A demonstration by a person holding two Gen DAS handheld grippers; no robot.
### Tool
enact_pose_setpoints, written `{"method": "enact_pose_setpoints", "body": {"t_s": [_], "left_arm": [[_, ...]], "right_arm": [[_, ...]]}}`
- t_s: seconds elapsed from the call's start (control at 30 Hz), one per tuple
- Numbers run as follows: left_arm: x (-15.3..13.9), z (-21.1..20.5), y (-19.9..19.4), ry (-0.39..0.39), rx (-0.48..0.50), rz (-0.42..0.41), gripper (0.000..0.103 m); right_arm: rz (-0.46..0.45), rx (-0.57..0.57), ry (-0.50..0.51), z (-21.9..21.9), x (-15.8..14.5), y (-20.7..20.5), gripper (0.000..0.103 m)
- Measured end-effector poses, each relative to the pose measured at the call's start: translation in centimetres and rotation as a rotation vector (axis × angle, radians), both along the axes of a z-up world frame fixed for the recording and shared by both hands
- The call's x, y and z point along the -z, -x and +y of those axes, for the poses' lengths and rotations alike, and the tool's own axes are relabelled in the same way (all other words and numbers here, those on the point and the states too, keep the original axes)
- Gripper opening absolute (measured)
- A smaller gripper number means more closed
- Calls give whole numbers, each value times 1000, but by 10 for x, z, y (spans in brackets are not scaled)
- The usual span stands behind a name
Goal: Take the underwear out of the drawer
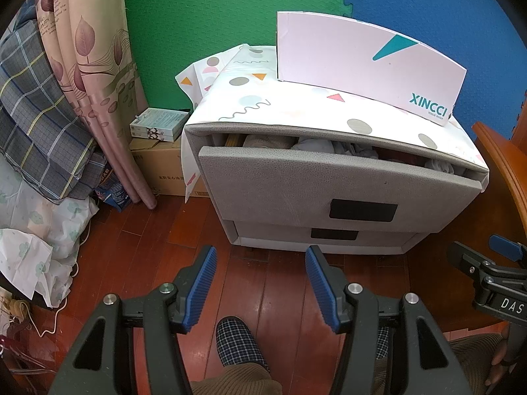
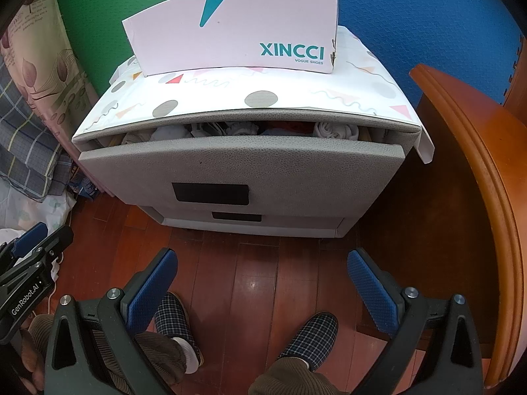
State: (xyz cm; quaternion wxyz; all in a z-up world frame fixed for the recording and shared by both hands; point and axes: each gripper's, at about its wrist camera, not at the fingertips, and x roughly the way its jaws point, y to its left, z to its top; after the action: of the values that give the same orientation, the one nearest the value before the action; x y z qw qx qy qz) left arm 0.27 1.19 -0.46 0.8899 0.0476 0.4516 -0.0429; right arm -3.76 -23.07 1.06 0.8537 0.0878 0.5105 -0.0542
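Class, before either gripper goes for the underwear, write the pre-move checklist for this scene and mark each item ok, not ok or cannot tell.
1. Top drawer open: ok, though only a narrow gap.
2. Gap wide enough for a gripper: not ok.
3. Clothes visible inside: ok.
4. Which piece is underwear: cannot tell.
5. Left gripper open, empty: ok.
6. Right gripper open, empty: ok.

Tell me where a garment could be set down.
Free: the patterned top in front of the shoe box; the wood floor between cabinet and slippers. Crowded: the top drawer, stuffed with clothes.
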Motion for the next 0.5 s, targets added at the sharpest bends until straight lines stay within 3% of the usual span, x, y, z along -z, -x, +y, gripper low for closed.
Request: {"method": "enact_pose_setpoints", "body": {"t_s": [0.5], "left_arm": [[0, 0, -1, 4, -1, 3, 57]], "right_arm": [[-1, 3, -4, 0, 1, 0, 102]]}}
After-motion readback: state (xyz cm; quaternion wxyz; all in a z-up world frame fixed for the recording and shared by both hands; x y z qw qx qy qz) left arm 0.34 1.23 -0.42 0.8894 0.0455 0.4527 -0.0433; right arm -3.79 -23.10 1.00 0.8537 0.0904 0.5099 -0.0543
